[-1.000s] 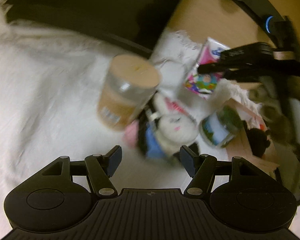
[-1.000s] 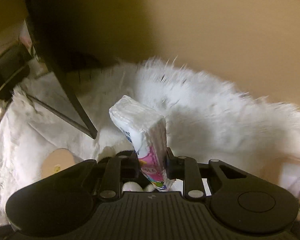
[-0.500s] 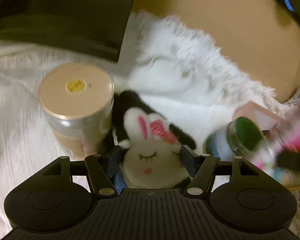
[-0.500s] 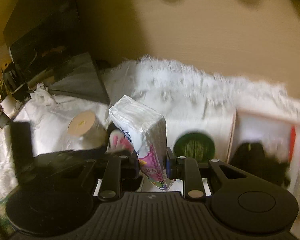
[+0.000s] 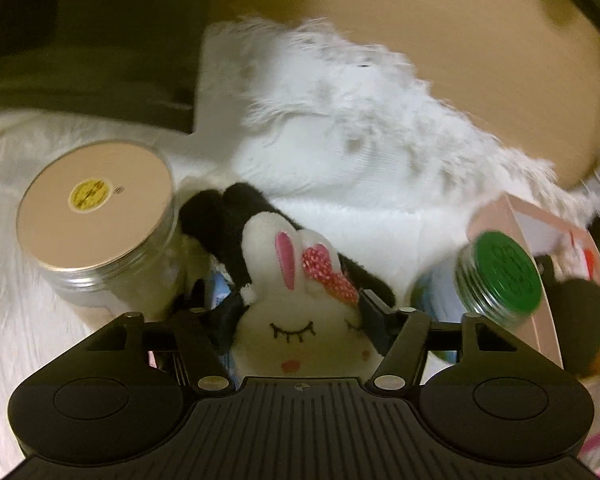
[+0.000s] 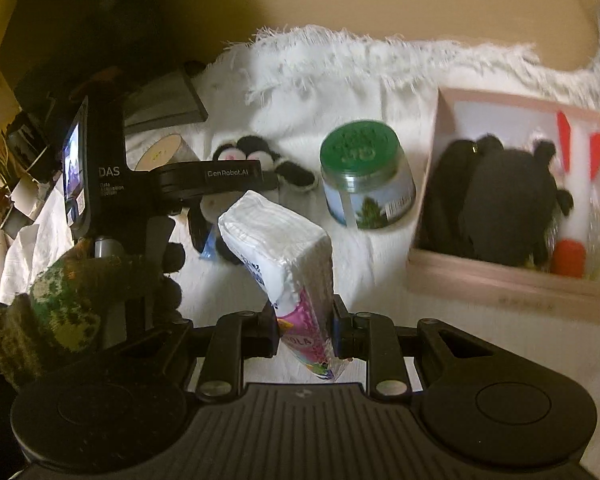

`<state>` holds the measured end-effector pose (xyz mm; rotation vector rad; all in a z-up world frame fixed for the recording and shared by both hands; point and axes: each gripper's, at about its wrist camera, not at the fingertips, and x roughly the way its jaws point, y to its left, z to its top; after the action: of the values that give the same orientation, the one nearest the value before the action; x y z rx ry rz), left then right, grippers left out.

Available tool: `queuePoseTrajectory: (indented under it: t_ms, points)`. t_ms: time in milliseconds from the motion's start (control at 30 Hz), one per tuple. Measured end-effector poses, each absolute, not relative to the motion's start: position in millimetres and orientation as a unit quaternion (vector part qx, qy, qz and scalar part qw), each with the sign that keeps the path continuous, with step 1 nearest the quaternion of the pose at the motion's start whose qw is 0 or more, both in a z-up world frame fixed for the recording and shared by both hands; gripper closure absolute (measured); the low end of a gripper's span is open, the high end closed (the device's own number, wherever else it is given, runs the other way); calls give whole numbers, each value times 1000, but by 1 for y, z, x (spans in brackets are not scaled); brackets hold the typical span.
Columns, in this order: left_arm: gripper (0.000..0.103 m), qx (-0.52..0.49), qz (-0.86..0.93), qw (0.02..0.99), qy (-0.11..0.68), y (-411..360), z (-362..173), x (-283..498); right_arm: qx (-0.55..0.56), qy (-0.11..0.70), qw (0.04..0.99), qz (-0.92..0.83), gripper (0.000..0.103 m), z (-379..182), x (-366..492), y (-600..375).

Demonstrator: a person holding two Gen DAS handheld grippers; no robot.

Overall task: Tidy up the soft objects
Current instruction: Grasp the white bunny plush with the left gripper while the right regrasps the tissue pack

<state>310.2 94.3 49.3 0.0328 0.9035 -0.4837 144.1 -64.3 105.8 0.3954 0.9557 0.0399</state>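
Left to right:

- Tan-lid jar (image 5: 94,208): stands on the white fluffy rug (image 5: 360,152) toward its left side, touching or just beside the plush. Hard item, not a target by my read.
- Left gripper (image 5: 300,312): half a second ago the jaws stood wider with the bunny plush (image 5: 296,320) just entering them; they have just been closing, and now its head sits between them. Pads look at or almost at the cheeks, but I can't confirm squeeze, so I count it as not yet gripped. The plush lies on the rug between the two jars, black plush parts trailing behind it.
- Right gripper (image 6: 304,332): jaws clenched on the tissue pack (image 6: 284,256), held upright above the rug. Compared with a second ago its view has swung from bare rug to the whole layout, so the pack is now near the box rather than off to the side.
- Green-lid jar (image 6: 364,176): on the rug just left of the box, not touching it as far as I can tell.
- Pink box (image 6: 500,276): at the right end of the rug, already holding a black plush (image 6: 496,208) and some red and white items I can't identify.

Judgement: both soft items are mid-transfer. Pack goes to the box next; the bunny needs a firm close before lift. Risk: bunny drags its black neighbour or bumps the tan-lid jar.
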Motion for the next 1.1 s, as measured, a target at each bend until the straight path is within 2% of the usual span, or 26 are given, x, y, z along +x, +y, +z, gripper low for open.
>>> queuePoseTrajectory:
  t_ms: [333, 633, 733, 800, 867, 1000, 1100]
  points:
    - [45, 96, -288, 860, 411, 117, 63, 276, 167, 462, 871, 21, 80, 117, 149, -59]
    - [46, 84, -318, 844, 424, 149, 64, 263, 148, 489, 858, 40, 79, 92, 217, -34]
    - [46, 80, -317, 842, 430, 153, 60, 263, 135, 487, 861, 54, 73, 80, 242, -21]
    - [46, 82, -318, 841, 431, 152, 58, 264, 115, 476, 871, 41, 64, 76, 250, -14]
    - [46, 81, -318, 839, 434, 151, 58, 265, 84, 455, 886, 23, 42, 77, 251, -6]
    - [46, 84, -318, 839, 435, 148, 57, 267, 31, 407, 913, 3, 40, 83, 226, -1]
    - [46, 83, -317, 838, 436, 148, 56, 267, 54, 392, 918, -17, 40, 80, 205, -9]
